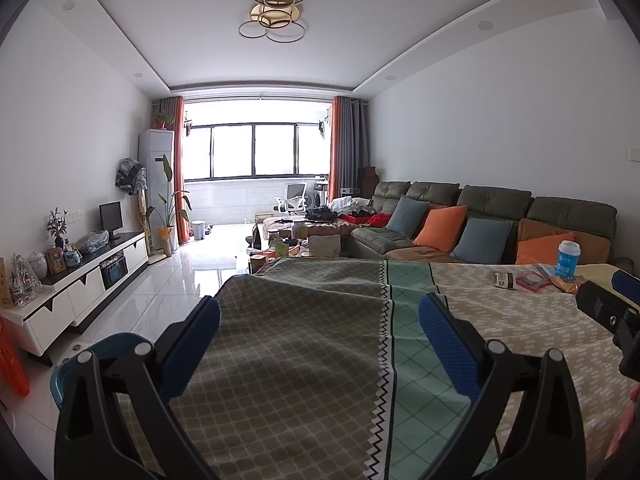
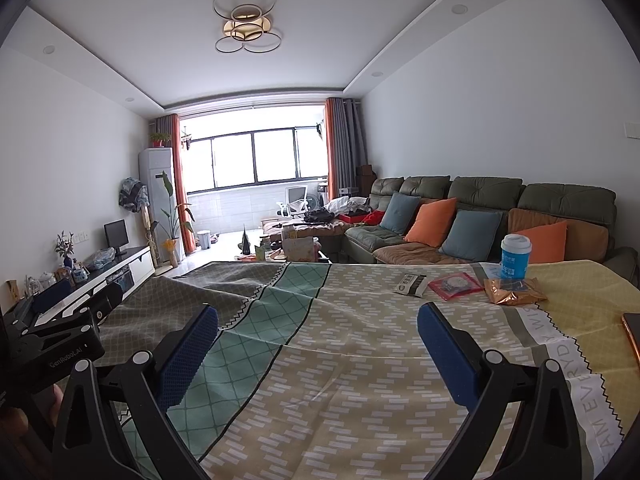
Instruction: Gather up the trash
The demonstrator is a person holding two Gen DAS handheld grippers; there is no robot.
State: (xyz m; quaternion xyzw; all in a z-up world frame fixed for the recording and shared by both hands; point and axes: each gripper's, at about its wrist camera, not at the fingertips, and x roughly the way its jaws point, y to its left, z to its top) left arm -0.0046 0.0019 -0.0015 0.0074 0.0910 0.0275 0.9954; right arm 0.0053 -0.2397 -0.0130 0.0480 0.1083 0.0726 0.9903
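A table with a patterned cloth [image 2: 360, 360] holds trash at its far right: a blue-and-white paper cup [image 2: 515, 255], an orange crinkled wrapper [image 2: 514, 291], a red packet [image 2: 455, 285] and a small dark-and-white packet [image 2: 411, 284]. They also show in the left wrist view, the cup [image 1: 569, 259] and packets [image 1: 530, 281] at far right. My right gripper [image 2: 318, 346] is open and empty, above the cloth, short of the trash. My left gripper [image 1: 320, 342] is open and empty over the cloth's left part. The right gripper's body [image 1: 612, 312] shows at the left view's right edge.
A teal bin [image 1: 100, 360] stands on the floor left of the table. A green sofa with orange and blue cushions [image 2: 480, 216] lies behind the table. A white TV cabinet [image 1: 80, 280] runs along the left wall. A phone-like edge [image 2: 632, 336] lies at the table's right.
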